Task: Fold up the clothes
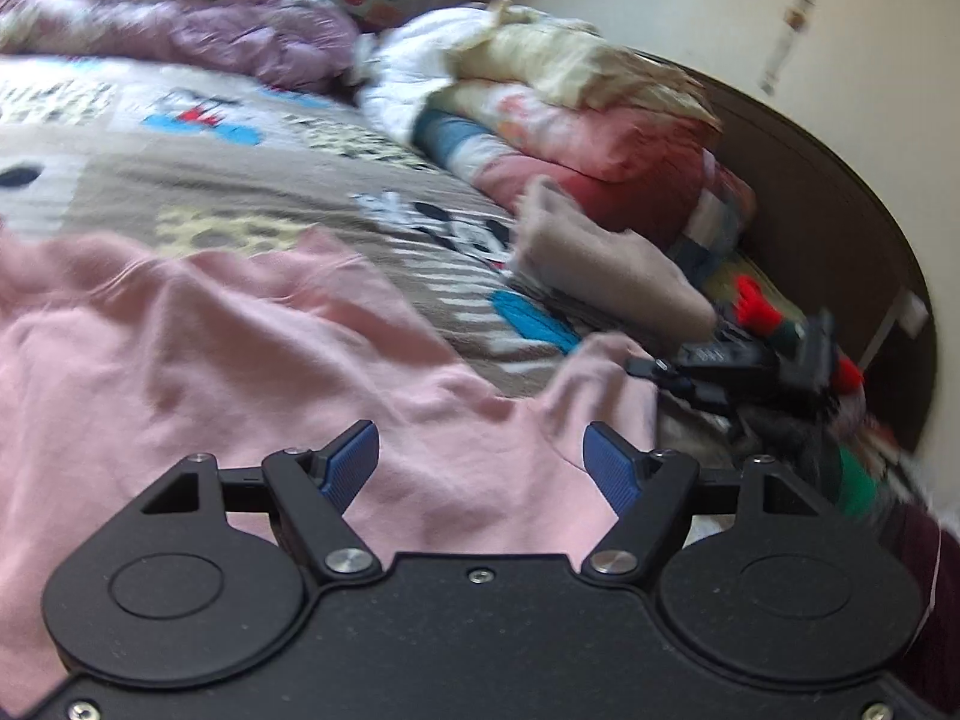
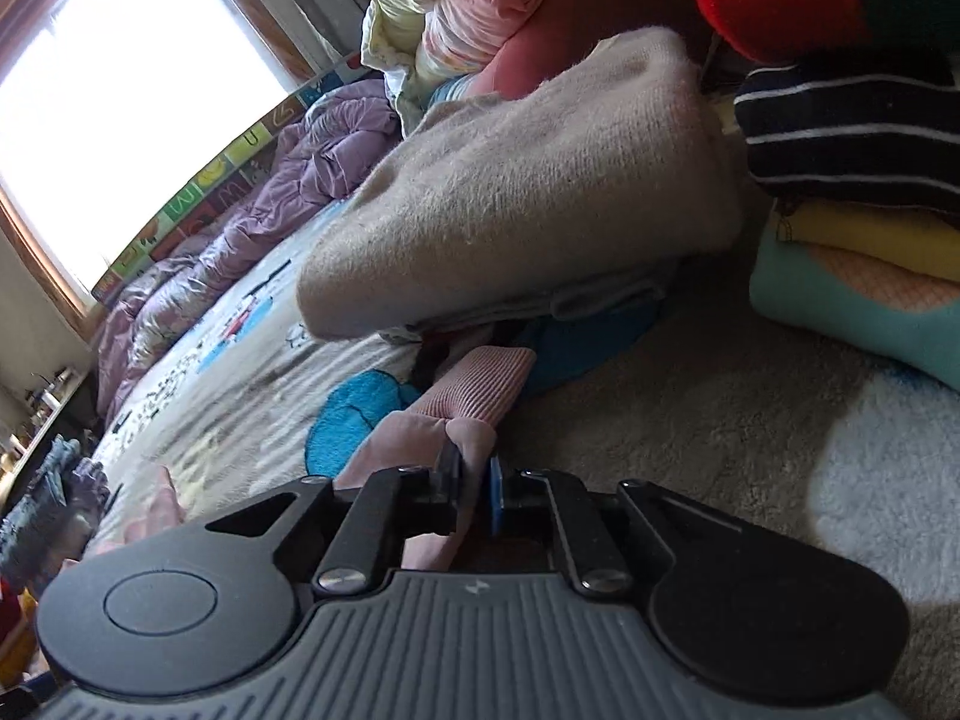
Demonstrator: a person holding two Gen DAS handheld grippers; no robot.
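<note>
One pink top [image 1: 228, 360] rumpled; right tongs [image 2: 474, 480] pinch sleeve, left tongs [image 1: 480, 462] wide, empty.

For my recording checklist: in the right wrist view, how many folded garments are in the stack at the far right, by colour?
Navy striped: 1
Yellow: 1
Teal with peach: 1
Total: 3

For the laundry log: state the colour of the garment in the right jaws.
Pale pink top, clearest in the right wrist view.
</note>
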